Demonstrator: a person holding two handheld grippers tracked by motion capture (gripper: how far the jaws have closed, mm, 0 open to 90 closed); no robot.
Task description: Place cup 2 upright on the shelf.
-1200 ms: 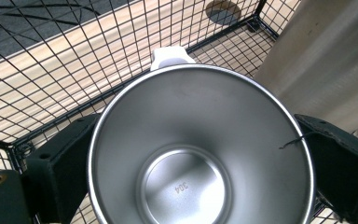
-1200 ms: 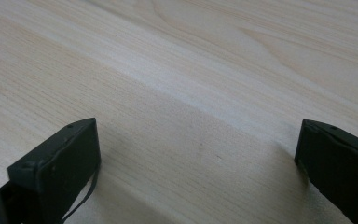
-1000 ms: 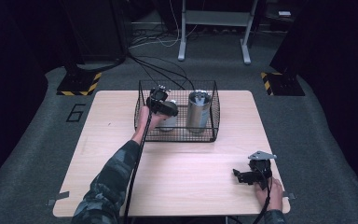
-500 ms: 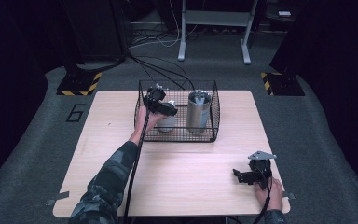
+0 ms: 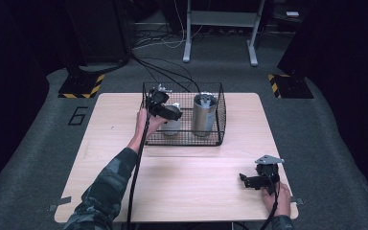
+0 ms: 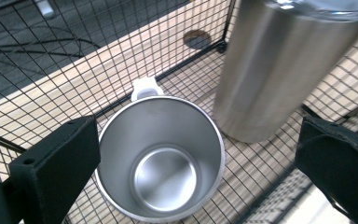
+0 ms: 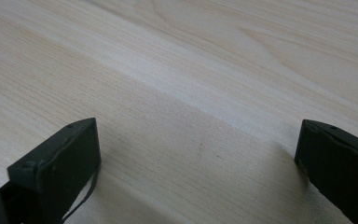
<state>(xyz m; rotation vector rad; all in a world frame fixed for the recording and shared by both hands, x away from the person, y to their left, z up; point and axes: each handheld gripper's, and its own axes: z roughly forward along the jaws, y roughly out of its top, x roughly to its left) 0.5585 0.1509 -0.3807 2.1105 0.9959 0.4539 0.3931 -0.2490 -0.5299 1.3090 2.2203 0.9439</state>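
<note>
A black wire basket (image 5: 218, 125) stands at the back middle of the wooden table (image 5: 105, 158). Inside it are a short steel mug (image 6: 161, 158) with a white handle, standing upright and empty, and beside it a tall steel tumbler (image 6: 279, 65). The mug (image 5: 171, 125) is at the basket's left, the tumbler (image 5: 203, 114) at its right. My left gripper (image 5: 162, 106) hovers over the mug, jaws wide apart on either side of it without touching; the gripper (image 6: 200, 163) is open. My right gripper (image 5: 251, 181) rests low near the table's front right, open over bare wood (image 7: 186, 112).
Black cables (image 5: 172, 72) run across the grey floor behind the table. A metal stand (image 5: 220, 28) is farther back. Yellow-black striped floor plates (image 5: 81, 86) lie at both back corners. Bare tabletop stretches between the basket and the right gripper.
</note>
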